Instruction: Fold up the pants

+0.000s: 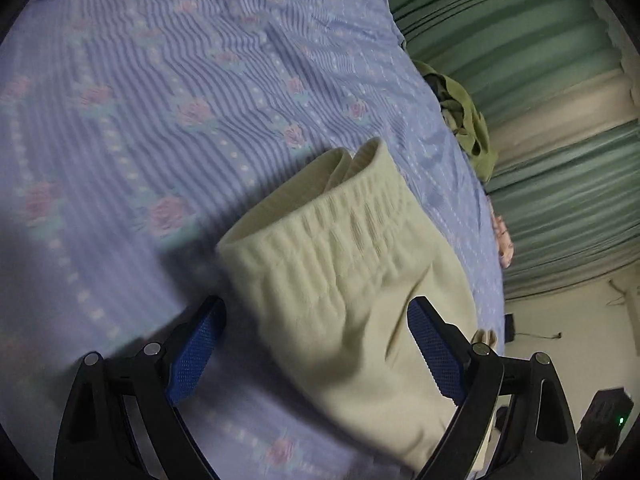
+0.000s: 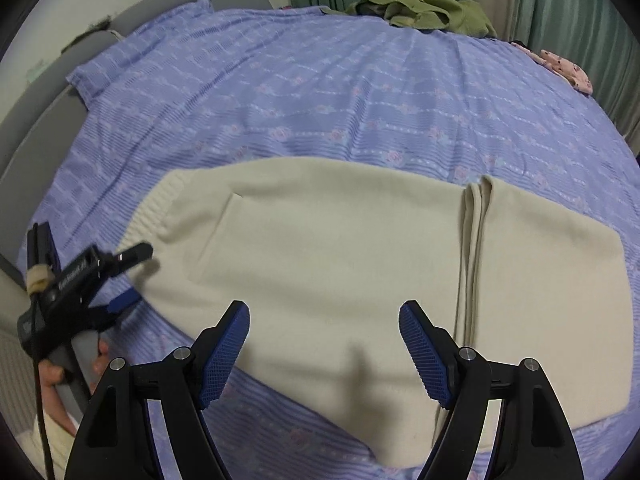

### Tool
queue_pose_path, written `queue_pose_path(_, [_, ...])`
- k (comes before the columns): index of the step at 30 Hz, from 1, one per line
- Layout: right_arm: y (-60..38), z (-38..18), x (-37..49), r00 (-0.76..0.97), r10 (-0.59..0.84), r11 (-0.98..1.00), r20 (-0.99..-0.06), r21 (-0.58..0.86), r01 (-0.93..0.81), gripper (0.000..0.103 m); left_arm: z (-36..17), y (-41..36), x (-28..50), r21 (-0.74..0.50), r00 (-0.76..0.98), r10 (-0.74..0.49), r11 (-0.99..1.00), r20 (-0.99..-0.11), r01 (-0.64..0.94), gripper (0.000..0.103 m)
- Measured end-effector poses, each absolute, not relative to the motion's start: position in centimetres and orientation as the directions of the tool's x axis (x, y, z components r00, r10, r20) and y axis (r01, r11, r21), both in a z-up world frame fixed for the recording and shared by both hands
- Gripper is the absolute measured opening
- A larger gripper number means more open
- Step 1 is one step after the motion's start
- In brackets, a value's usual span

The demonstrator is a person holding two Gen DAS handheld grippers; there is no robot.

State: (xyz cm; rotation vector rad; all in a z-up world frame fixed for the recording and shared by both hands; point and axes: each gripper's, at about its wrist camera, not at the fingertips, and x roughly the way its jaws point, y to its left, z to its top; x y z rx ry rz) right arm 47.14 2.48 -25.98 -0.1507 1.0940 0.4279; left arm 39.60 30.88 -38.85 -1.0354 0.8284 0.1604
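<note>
Both tongs are spread wide with nothing pinched: my left tongs (image 1: 316, 350) hover over the waistband end of the cream pants (image 2: 360, 264), with the elastic waistband (image 1: 320, 216) bunched up just ahead of the blue pads, and my right tongs (image 2: 324, 354) hang above the near edge of the same pants. Pants are folded flat across the bed on the purple flowered sheet (image 2: 320, 92). Far side of the bed there's a crumpled olive green garment (image 2: 424, 10) and a small pink patterned cloth (image 2: 568, 68), with green curtains (image 1: 540, 60) behind.
</note>
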Motion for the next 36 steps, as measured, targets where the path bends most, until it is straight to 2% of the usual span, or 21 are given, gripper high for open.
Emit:
queue_pose_path(2, [2.7, -26.4, 47.2, 0.381, 0.262, 0.908, -0.887, 0.093, -0.408, 0.078, -39.5, 31.1, 40.4, -0.727, 0.722, -0.257, 0.502, -0.643, -0.469, 0.093])
queue_pose_path(5, [3.1, -26.8, 47.5, 0.380, 0.252, 0.912, -0.890, 0.087, -0.400, 0.078, -40.1, 31.4, 41.0, -0.783, 0.766, -0.269, 0.435, -0.584, -0.445, 0.101])
queue_pose_path(8, [3.5, -27.1, 48.0, 0.374, 0.251, 0.912, -0.893, 0.089, -0.399, 0.078, -40.3, 31.3, 42.3, -0.852, 0.799, -0.333, 0.354, -0.501, -0.386, 0.100])
queue_pose_path(10, [3.4, -27.0, 48.2, 0.370, 0.265, 0.913, -0.890, 0.108, -0.394, 0.078, -39.9, 30.9, 42.5, -0.867, 0.804, -0.351, 0.332, -0.479, -0.371, 0.095])
queue_pose_path(15, [2.0, -25.8, 48.4, 0.394, 0.284, 0.921, -0.874, 0.135, -0.365, 0.078, -37.2, 30.9, 41.2, -0.882, 0.851, -0.319, 0.367, -0.417, -0.295, 0.045])
queue_pose_path(20, [0.9, -25.3, 48.5, 0.415, 0.266, 0.935, -0.870, 0.128, -0.330, 0.078, -37.6, 29.5, 44.3, -0.707, 0.700, -0.270, 0.538, -0.661, -0.460, 0.027])
queue_pose_path(24, [-1.0, -23.7, 47.9, 0.444, 0.278, 0.939, -0.852, 0.143, -0.314, 0.077, -33.2, 28.0, 43.5, -0.662, 0.716, -0.209, 0.607, -0.666, -0.439, 0.024])
queue_pose_path(30, [-7.1, -19.8, 47.0, 0.520, 0.270, 0.954, -0.810, 0.153, -0.256, 0.077, -21.7, 20.6, 44.0, -0.429, 0.752, -0.056, 0.848, -0.657, -0.311, 0.024])
queue_pose_path(36, [-16.0, -15.7, 45.8, 0.594, 0.224, 0.973, -0.772, 0.145, -0.179, 0.077, -14.6, 10.6, 44.8, -0.251, 0.783, -0.009, 0.950, -0.622, -0.188, 0.024])
